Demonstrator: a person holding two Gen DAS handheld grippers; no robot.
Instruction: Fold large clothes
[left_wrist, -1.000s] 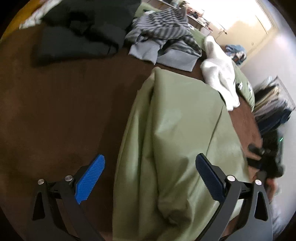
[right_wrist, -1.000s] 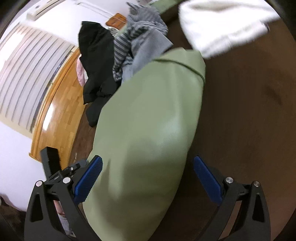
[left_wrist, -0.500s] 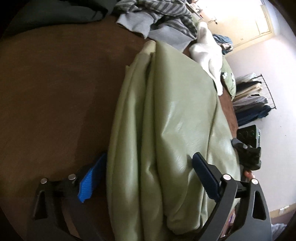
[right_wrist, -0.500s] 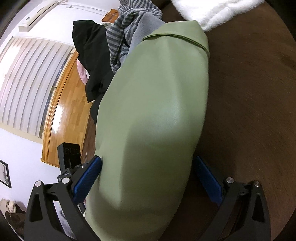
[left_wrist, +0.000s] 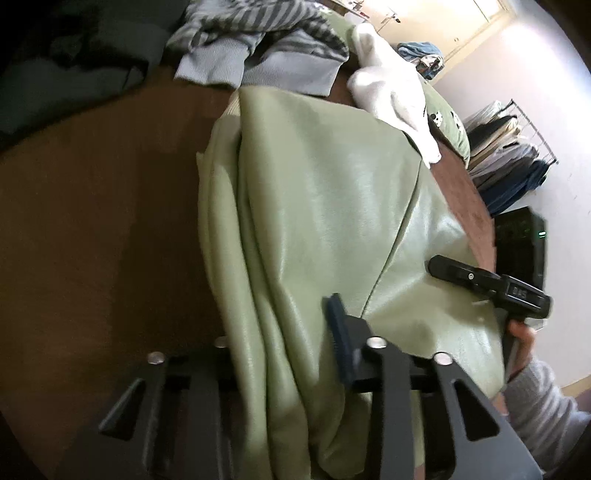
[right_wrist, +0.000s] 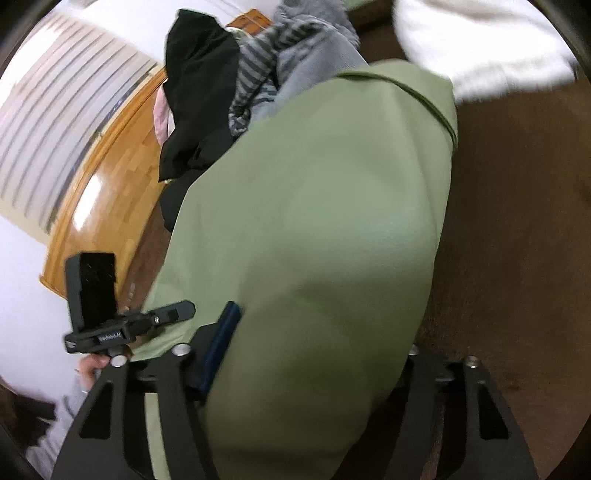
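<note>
Green garment (left_wrist: 325, 206): a large, smooth, slightly glossy piece lying lengthwise on the brown surface (left_wrist: 103, 236), folded into a long bundle with loose folds gathered along its left edge in the left wrist view. Its near end sits between the fingers of both tools.

Left gripper (left_wrist: 280, 343): the jaws have just been closing and now stand narrow, with the bunched left edge of the garment pinched between them. The right blue pad (left_wrist: 338, 332) presses into the fabric; the left pad is hidden under the cloth.

Right gripper (right_wrist: 317, 354): the jaws have just been closing and stand about half open around the thick near end of the garment (right_wrist: 314, 229). The left blue pad (right_wrist: 221, 339) bears on the cloth; the right finger is covered by the fabric, so contact on that side cannot be confirmed.

Each tool appears in the other's view, at the garment's side edge, held by a hand (left_wrist: 521, 332) with a grey sleeve (left_wrist: 543, 402).

Beyond the far end of the garment: a grey striped top (left_wrist: 258, 48), touching it; a white item (left_wrist: 391, 88), overlapping its far right corner; a dark garment (left_wrist: 74, 66), well apart at the upper left. A clothes rack (left_wrist: 509, 147) stands against the wall.
</note>
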